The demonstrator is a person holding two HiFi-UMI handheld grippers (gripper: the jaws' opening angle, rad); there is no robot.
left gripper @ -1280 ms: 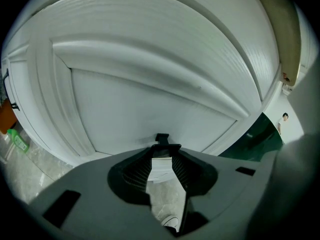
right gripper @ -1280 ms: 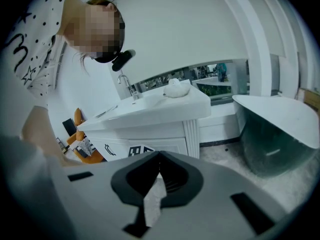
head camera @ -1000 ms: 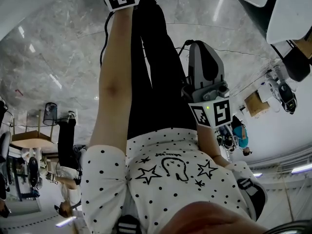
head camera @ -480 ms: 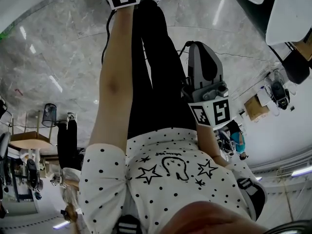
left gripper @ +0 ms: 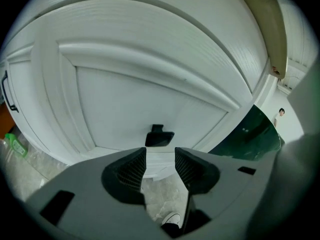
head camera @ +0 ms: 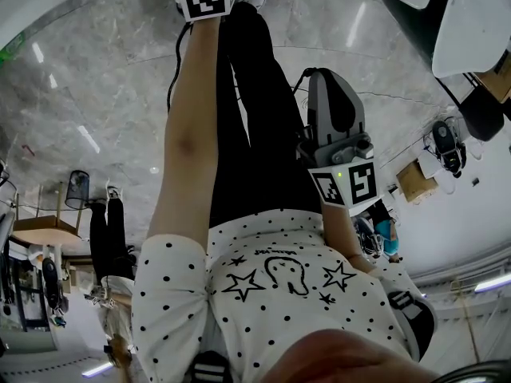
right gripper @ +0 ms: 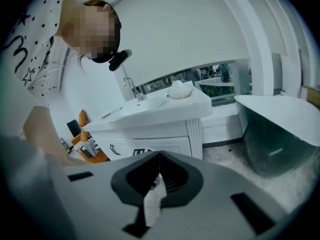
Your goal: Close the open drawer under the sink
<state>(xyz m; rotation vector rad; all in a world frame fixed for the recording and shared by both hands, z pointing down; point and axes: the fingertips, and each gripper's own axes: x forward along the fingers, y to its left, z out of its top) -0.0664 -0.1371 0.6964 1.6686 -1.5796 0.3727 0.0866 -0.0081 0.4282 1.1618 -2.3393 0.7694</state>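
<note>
Drawer front, white, panelled, with a black handle at lower centre. Left gripper jaws have just been opening, nothing between them. Right gripper jaws are together.

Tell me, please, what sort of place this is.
Likely a bathroom: a white vanity with a faucet, what looks like a bathtub beside it, and a grey marble-look floor.

A bathroom: white sink cabinet, tap, bathtub, marble floor.
</note>
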